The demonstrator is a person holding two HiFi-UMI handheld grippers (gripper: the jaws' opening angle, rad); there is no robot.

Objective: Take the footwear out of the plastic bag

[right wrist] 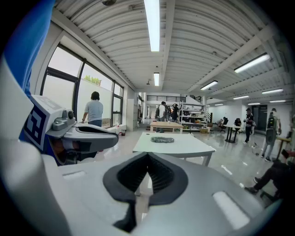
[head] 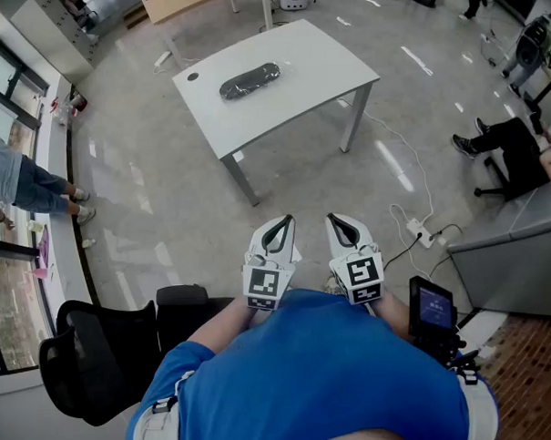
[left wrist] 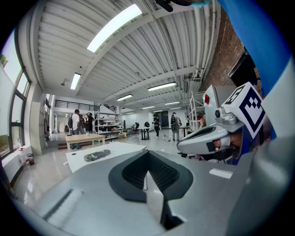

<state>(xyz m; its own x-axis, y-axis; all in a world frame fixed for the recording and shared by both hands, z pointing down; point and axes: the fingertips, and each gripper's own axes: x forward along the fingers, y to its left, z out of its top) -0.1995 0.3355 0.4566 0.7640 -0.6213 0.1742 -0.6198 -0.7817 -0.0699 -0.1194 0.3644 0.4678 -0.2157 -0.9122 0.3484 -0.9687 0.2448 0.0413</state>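
While left tool (head: 284, 222) and right tool (head: 336, 220) hang closed and empty, bagged footwear (head: 249, 81) lies on the distant counter (head: 318, 53); approaching it likely comes first.

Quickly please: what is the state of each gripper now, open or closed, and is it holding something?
Left gripper: closed, holding nothing.
Right gripper: closed, holding nothing.

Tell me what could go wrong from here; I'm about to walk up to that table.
1. A cable and power strip lie on the floor near one leg of the table; you might trip approaching that side.
2. The left claw and right claw are shut and must open before reaching the bag.
3. The bag lies loose on a smooth top; a one-claw pull may drag footwear and bag together.
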